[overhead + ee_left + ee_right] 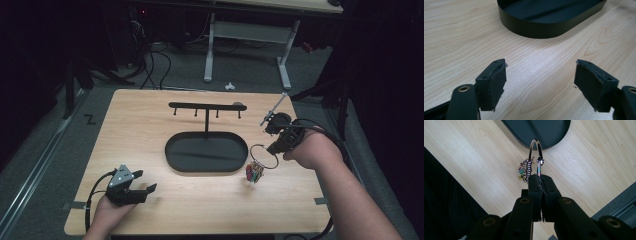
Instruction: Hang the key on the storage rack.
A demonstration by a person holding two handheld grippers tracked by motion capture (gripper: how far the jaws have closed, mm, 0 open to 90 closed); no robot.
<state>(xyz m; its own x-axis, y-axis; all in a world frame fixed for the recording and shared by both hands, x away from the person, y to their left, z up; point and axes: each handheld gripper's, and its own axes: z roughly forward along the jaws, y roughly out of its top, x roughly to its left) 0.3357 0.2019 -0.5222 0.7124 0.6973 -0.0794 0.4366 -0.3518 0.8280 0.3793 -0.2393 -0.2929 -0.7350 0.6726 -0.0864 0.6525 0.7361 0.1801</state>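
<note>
My right gripper (541, 180) fingers pinch the key ring (263, 156) just right of the tray (176, 162), left gripper (145, 186) open near-left on the desk (140, 120); a thin edge-grip could let it slip.

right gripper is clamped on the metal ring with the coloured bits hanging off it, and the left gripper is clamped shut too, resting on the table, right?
Not quite: the left gripper is open, its jaws wide apart over bare table in the left gripper view. The right gripper is shut on the metal ring.
</note>
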